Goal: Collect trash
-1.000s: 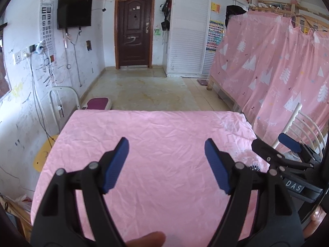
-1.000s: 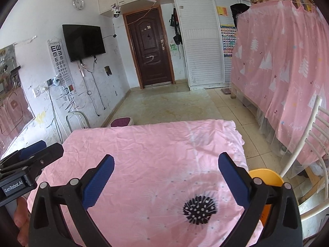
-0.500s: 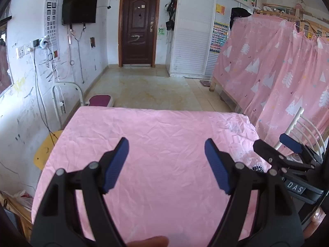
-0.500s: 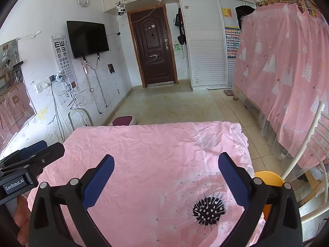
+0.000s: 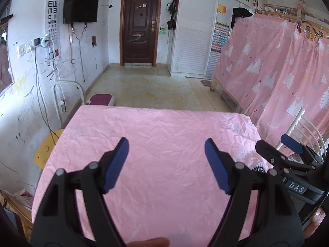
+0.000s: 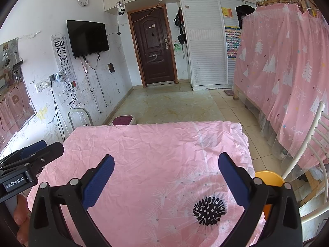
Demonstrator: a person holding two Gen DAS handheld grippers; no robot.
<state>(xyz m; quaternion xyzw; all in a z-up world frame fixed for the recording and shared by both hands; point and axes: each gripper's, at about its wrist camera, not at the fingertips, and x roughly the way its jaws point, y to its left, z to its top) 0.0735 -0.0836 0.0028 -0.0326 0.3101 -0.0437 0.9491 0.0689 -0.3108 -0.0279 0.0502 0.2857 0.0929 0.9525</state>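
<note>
The room is large, with a pale tiled floor (image 6: 170, 105) running back to a dark brown door (image 6: 153, 47). Pink tree-print curtains (image 6: 287, 76) drape a wooden bed frame on the right; white louvred wardrobes (image 6: 205, 47) stand beside the door. A black television (image 6: 87, 38) and an eye chart (image 6: 62, 55) hang on the scuffed left wall. Nearest lies the tabletop (image 5: 164, 135) under a creased pink cloth carrying a black dandelion print (image 6: 208, 211). No trash shows on it. The left claw (image 5: 166, 162) and right claw (image 6: 165, 177) both hover wide apart, holding nothing.
</note>
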